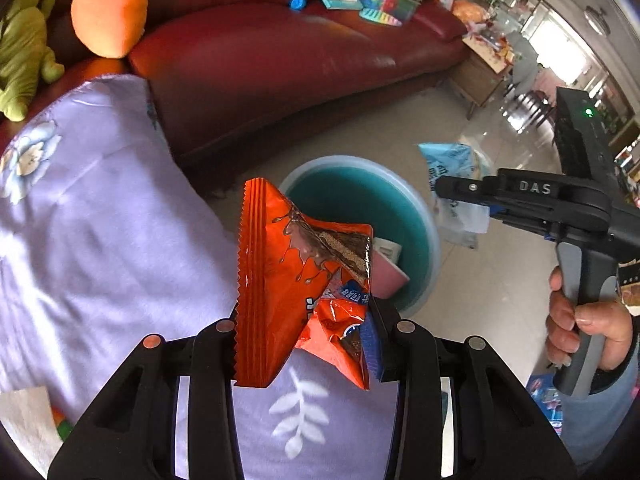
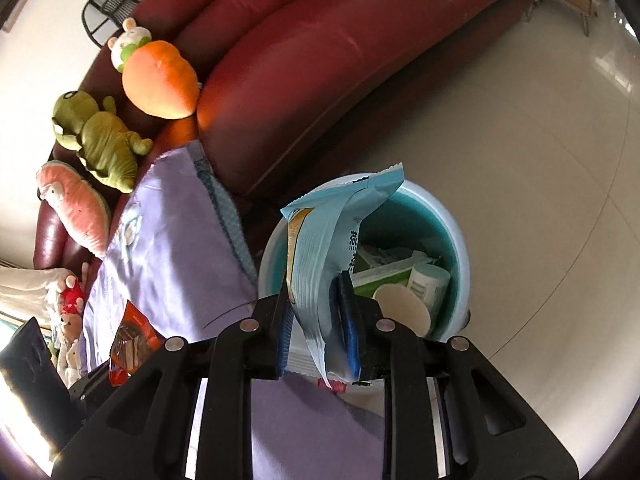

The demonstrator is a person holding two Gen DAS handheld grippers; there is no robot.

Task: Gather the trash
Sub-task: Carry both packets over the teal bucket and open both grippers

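Item: left gripper (image 1: 304, 332). Jaws narrowed onto a crumpled orange snack wrapper (image 1: 296, 276), which stands up out of the grip, pinched at its lower end. Held over the lilac floral sheet (image 1: 100, 220), short of the bin.

Item: right gripper (image 2: 318, 332). Jaws closed most of the way on a pale blue wrapper (image 2: 332, 232), its sealed end sticking up and forward. In its own camera the wrapper hangs in front of the bin's near rim; whether it is fully over the mouth I cannot tell.

Item: teal bin (image 2: 452, 216), round, pale rim, on the tiled floor (image 2: 520, 140) just beside the red sofa (image 2: 320, 60). Already holds a green-and-white packet, a small tub and a round lid.

Item: a hand (image 1: 580, 320) on the right gripper's grey handle, seen from the left camera.

Step in hand, by my reading: carrying both pieces of trash to the bin, neither yet dropped.

Next move calls for: bringing each wrapper squarely above the bin's mouth, the right one probably first since it looks nearer, then parting the jaws wide enough for the crinkled film to fall free. The orange one has farther to travel off the sheet.
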